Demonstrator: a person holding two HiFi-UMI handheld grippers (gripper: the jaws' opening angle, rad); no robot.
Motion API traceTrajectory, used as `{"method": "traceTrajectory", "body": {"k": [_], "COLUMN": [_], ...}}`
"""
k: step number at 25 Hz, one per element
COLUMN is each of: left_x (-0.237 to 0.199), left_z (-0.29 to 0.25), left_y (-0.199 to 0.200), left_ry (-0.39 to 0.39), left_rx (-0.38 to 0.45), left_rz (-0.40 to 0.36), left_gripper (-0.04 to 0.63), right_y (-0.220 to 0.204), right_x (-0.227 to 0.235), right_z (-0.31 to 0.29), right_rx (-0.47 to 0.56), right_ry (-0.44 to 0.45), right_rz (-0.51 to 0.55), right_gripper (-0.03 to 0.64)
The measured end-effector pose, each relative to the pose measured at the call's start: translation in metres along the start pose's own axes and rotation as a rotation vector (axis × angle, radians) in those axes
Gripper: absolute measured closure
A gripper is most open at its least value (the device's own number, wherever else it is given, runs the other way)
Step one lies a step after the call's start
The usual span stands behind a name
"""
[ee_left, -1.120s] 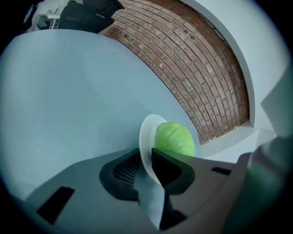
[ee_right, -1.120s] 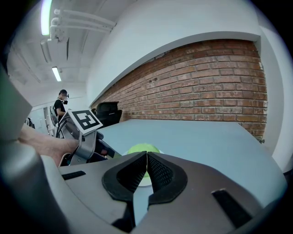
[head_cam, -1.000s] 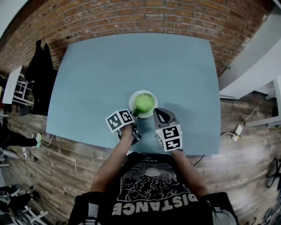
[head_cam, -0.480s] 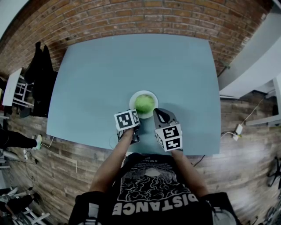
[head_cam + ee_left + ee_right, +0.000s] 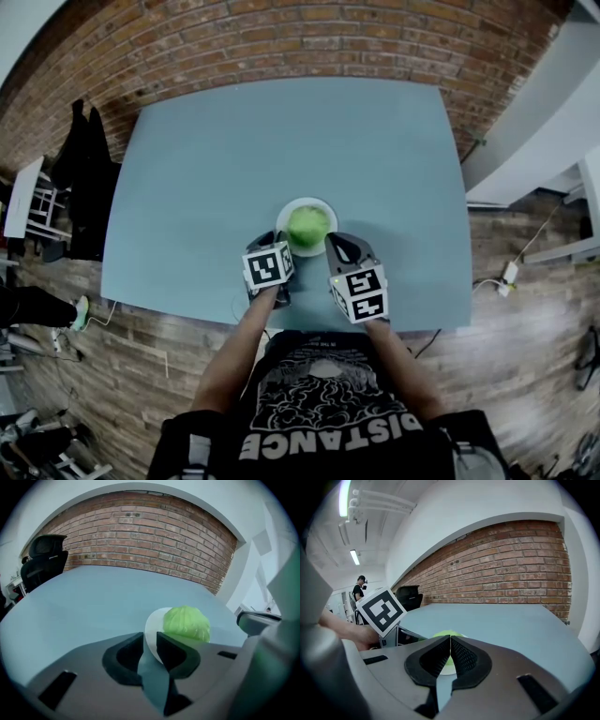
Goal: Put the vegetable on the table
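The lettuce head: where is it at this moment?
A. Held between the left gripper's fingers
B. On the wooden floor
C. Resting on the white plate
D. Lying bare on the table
C: the green lettuce head sits on the white plate, which stands near the front edge of the blue-grey table.

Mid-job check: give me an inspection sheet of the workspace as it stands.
Surface: blue-grey table, one plate on it.
Job's things: green vegetable sits on the white plate, not yet on the table.
Clutter: nothing seen.
Grippers: left gripper jaws slightly apart near the plate's rim; right gripper jaws together, empty.
Cables: cable with plug on the floor, off the table.
Surroundings: brick wall, black chair, wooden floor.
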State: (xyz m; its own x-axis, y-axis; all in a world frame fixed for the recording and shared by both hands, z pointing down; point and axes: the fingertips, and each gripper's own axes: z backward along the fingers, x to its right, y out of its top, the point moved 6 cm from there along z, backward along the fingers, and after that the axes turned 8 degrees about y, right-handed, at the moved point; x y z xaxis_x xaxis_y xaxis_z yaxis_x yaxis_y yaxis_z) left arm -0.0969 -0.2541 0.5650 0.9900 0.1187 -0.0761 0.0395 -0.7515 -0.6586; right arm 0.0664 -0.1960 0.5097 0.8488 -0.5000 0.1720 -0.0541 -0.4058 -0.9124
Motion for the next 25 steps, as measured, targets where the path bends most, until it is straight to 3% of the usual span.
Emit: {"method": "traceTrajectory", "body": {"k": [6, 12, 22, 25], "left_x": [-0.003, -0.003, 0.010, 0.011], "left_z": [0.006, 0.028, 0.076, 0.088], "left_y": [-0.004, 0.006, 0.019, 0.022], "left_ry": [-0.073, -0.113, -0.275, -0.309], "left_rx": [0.016, 0.103, 0.186, 0.213], "left_rz": [0.007, -0.026, -0.051, -0.029], "left_gripper": [0.508, 0.508, 0.509, 0.555], "right_y": [0.003, 0.007, 0.021, 0.026], "right_x": [-0.008, -0.019, -0.051, -0.060], "right_z": [-0.004, -0.001, 0.010, 0.014], "right_rx": [0.000, 0.013, 0.056, 0.062], "right_ry": [-0.006, -0.031, -0.061, -0.071], "right_rz": [-0.003, -0.016, -0.032, -0.025], "right_gripper": [0.607, 0.607, 0.607, 0.607]}}
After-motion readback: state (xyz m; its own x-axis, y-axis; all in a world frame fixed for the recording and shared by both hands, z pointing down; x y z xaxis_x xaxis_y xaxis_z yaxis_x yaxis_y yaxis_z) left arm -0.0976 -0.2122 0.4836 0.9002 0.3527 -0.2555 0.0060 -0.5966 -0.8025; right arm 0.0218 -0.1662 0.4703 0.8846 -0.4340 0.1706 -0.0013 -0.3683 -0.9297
